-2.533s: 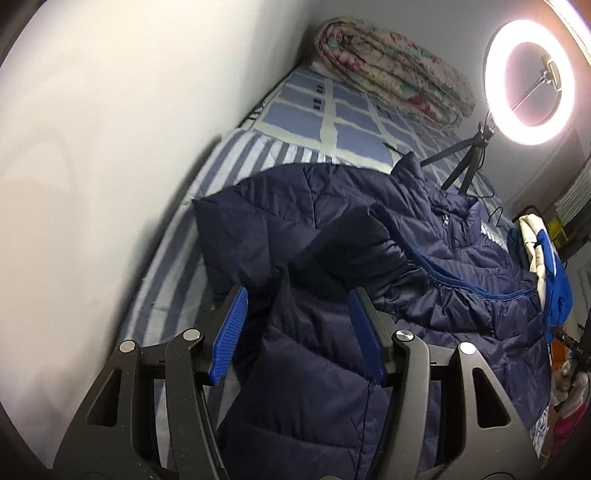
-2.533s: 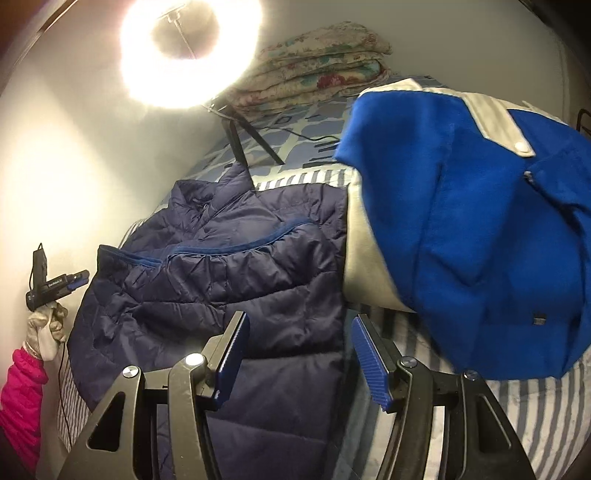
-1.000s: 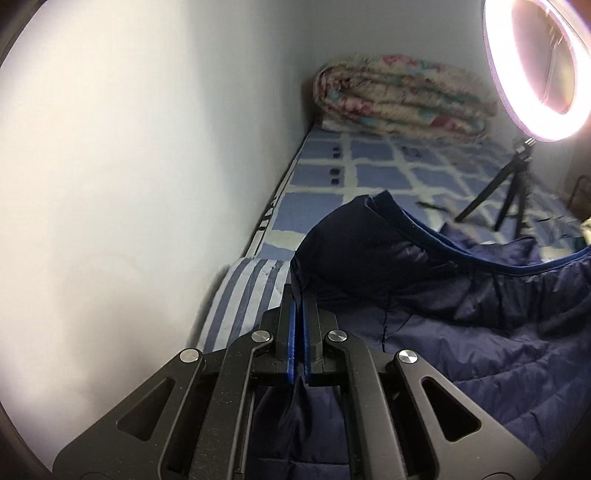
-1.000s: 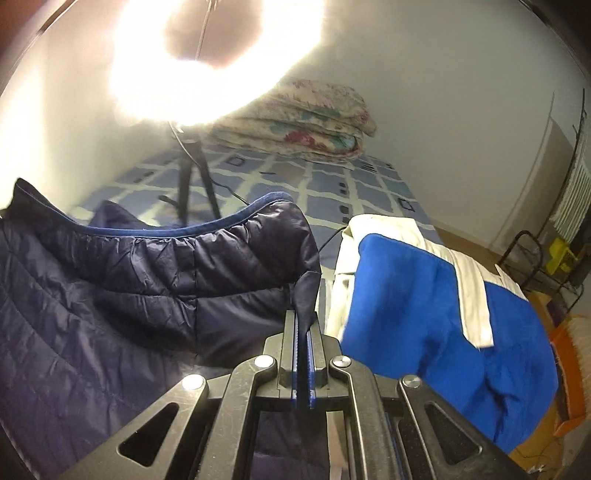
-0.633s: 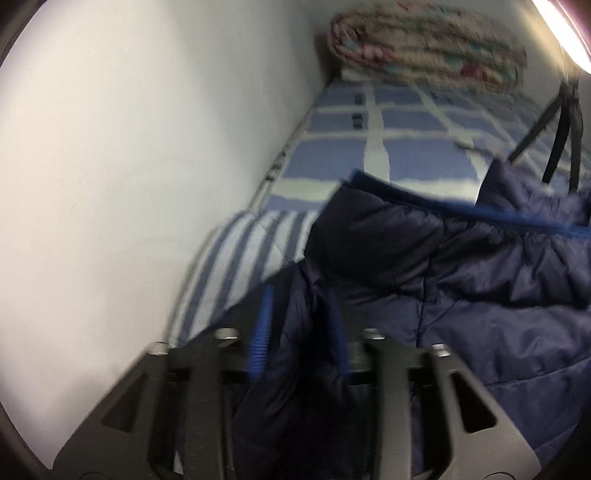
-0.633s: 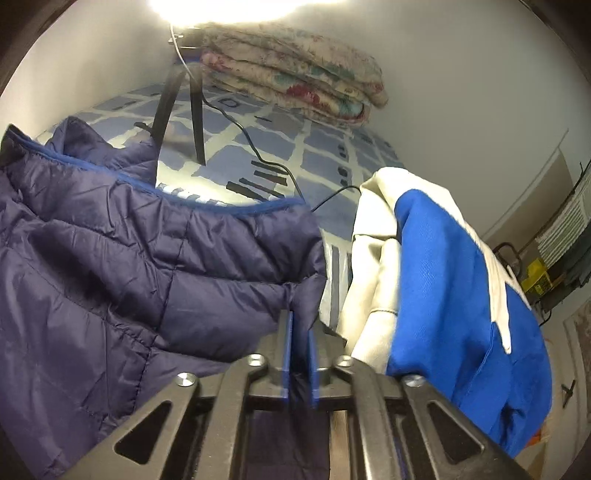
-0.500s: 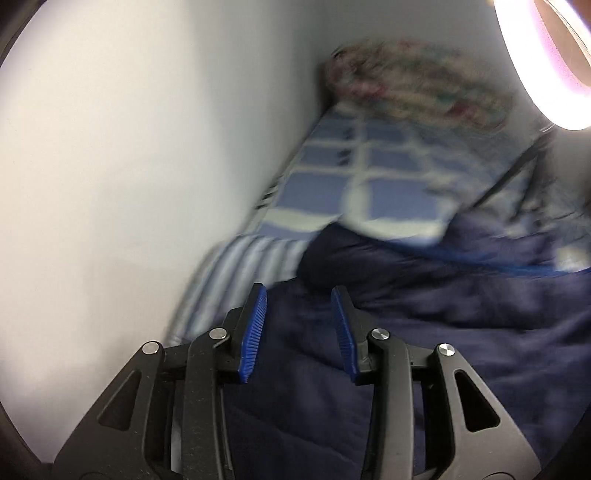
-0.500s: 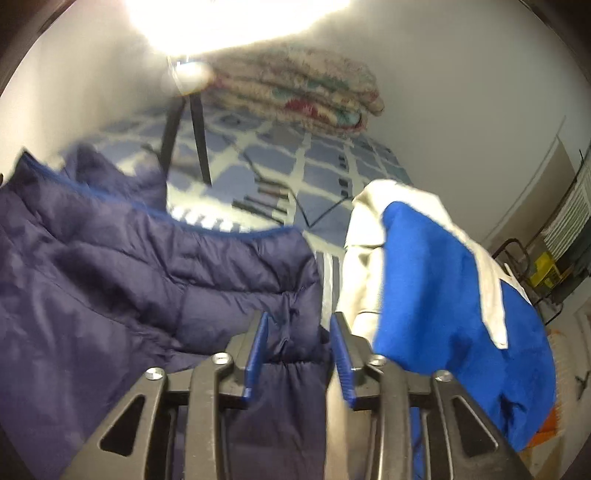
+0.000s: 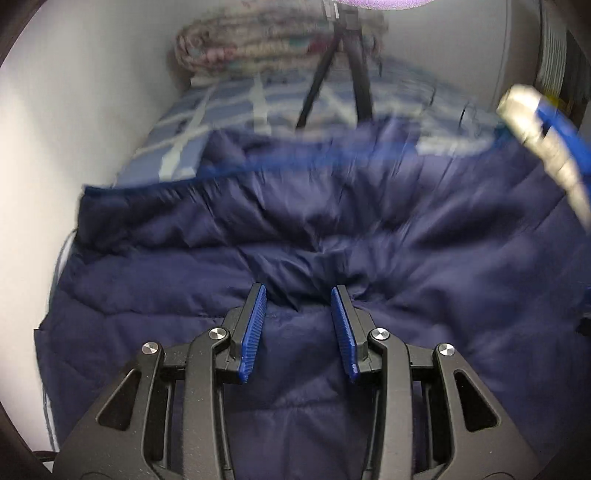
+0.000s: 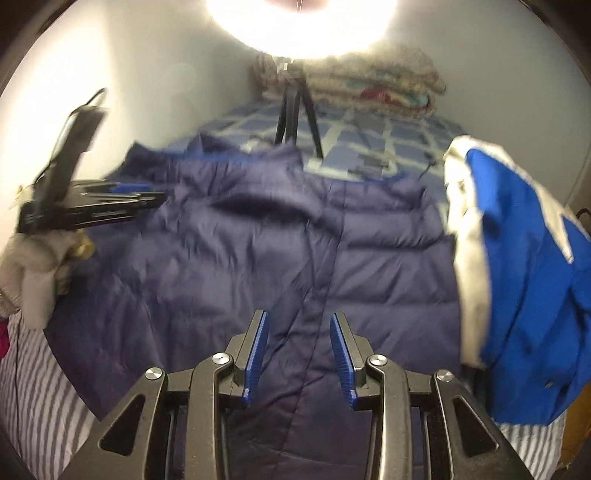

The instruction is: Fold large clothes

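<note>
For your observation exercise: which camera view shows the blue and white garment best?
The right wrist view: the blue and white garment fills its right side, showing blue body and pale trim beside the navy jacket. The left wrist view catches only a blurred sliver at its right edge.

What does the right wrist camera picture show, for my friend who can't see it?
A puffy navy jacket lies spread on a bed, and the right gripper hovers over it with its blue jaws apart, holding nothing. A blue and white garment is heaped at the right, and a bright ring light shines behind.
</note>
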A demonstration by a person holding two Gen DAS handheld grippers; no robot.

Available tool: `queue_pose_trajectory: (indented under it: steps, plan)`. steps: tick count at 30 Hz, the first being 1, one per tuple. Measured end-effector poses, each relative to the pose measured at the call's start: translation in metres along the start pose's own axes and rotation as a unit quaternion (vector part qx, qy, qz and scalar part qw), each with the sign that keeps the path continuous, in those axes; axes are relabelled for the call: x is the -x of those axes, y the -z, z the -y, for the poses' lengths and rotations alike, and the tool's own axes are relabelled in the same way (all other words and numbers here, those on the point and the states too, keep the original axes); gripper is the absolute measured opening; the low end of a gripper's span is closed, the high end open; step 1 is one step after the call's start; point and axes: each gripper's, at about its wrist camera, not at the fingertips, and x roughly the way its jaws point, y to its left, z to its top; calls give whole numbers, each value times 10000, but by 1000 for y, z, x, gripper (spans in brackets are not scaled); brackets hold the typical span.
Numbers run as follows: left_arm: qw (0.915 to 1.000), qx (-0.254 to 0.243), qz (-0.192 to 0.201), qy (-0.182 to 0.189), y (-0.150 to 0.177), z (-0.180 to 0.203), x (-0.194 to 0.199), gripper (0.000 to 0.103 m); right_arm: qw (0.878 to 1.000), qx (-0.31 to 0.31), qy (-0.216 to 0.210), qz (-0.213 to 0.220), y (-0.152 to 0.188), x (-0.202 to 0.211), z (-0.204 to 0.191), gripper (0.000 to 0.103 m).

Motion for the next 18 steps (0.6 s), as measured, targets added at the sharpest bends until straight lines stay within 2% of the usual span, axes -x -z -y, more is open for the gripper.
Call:
queue_pose_trajectory:
  steps: [2, 5, 8, 9, 10, 13, 16, 18]
  plan:
    - [9998, -97, 77, -138, 6, 5, -6, 38, 9997, -47, -56, -223, 9, -16, 0, 34]
    - [9999, 1, 16, -129, 4, -1, 1, 38, 9994, -152, -75, -301, 14, -24, 2, 34]
    - [9990, 231, 354, 116, 13, -13, 41, 38, 9993, -342, -89, -116, 15, -2, 8, 37]
    - [9979, 285, 481, 314, 21, -15, 63, 38, 9992, -401, -51, -37, 18, 8, 10, 37]
    - [9966, 341, 575, 488, 31, -14, 81, 38, 9988, -493, 3, 77, 22, 20, 13, 41]
    - [9929, 438, 650, 893, 66, -2, 120, 38, 9947, -934, 131, 408, 48, 65, 25, 73]
    - [9917, 345, 627, 1067, 93, 16, 133, 38, 9891, -1355, 214, 541, 77, 92, 38, 77]
    - [9925, 313, 450, 1096, 105, 28, 120, 38, 9835, -1726, 230, 494, 97, 99, 47, 81]
